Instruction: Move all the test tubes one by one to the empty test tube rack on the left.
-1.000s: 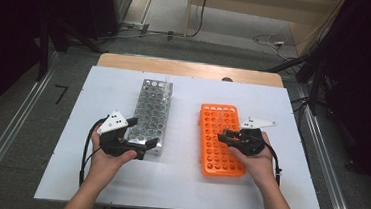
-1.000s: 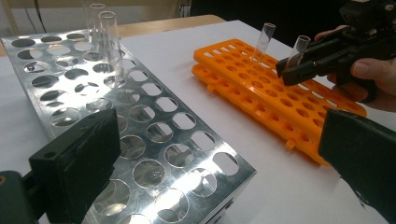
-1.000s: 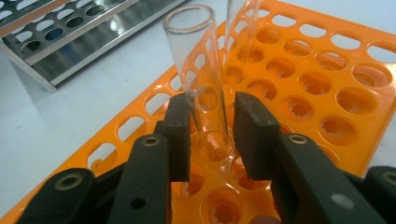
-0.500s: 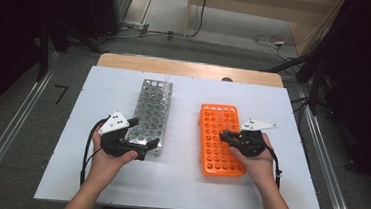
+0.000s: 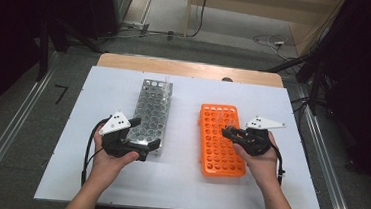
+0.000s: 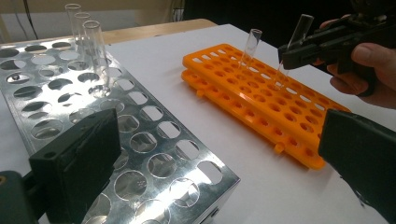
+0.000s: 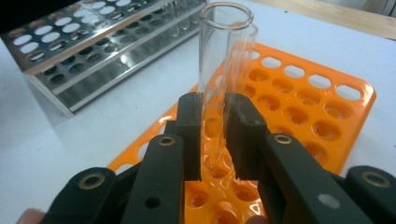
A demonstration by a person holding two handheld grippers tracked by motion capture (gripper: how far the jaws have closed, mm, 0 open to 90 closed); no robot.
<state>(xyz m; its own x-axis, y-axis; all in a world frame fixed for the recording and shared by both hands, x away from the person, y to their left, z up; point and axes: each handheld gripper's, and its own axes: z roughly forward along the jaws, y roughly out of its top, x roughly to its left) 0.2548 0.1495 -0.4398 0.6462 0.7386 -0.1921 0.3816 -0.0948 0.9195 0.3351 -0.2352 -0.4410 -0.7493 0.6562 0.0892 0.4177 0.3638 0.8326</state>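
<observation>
A: What do you have in your right gripper (image 7: 214,135)?

B: You have one clear glass tube (image 7: 224,60) pinched between its two jaws. The jaws have just been closing, and they now press on the tube's sides. The tube stands over the orange rack (image 5: 219,140), its lower end down among the holes near that rack's far right side.

A: How many tubes are at the orange rack in all?

B: Two, as seen from the left gripper view: the one you clamp (image 6: 299,32) and a second tube (image 6: 252,44) standing free in a hole just beyond it, near the rack's far end.

A: And racks?

B: Two. The orange rack (image 6: 261,100) is your landmark; the metal rack (image 5: 151,114) lies to its left, apart from it, with bare white table (image 5: 177,179) between them.

A: Any tubes in the metal rack?

B: You can count three (image 6: 91,42), upright in a row at the end farthest from you.

A: What about your left gripper (image 5: 145,144)?

B: Its jaws stand wide apart with nothing between them. It sits at the near end of the metal rack (image 6: 116,140), well left of the orange rack.
</observation>
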